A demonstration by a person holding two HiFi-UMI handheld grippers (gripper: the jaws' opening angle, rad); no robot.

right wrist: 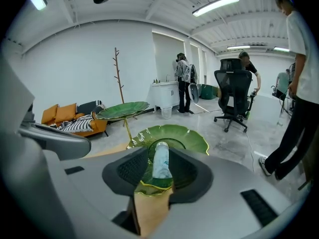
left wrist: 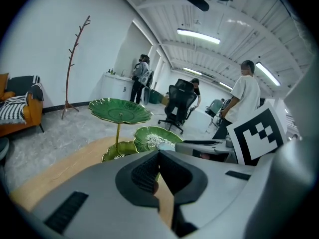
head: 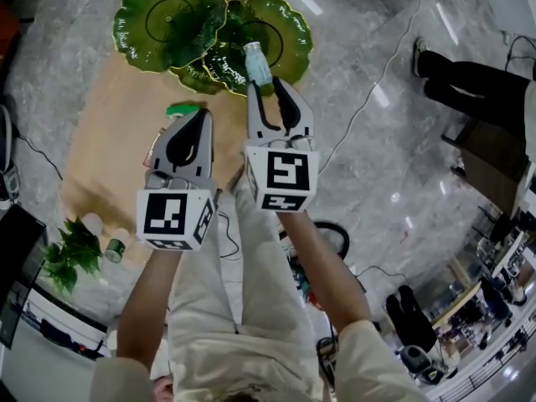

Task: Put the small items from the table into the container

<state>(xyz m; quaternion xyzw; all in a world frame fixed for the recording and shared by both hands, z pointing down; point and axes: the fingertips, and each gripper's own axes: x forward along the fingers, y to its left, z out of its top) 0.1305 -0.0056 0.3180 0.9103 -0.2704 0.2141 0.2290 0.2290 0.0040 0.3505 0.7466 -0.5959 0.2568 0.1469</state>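
Plastic, judged light and slippery: the bottle (right wrist: pixel 161 164) is pinched low by the right tongs (right wrist: pixel 162 156); the left tongs (left wrist: pixel 159 153) are pressed together.

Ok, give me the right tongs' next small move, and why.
Probably ease the right tongs down toward the green dish: the bottle they grip hangs over its middle, apparently clear of the surface, so letting go from here could send it rolling off.
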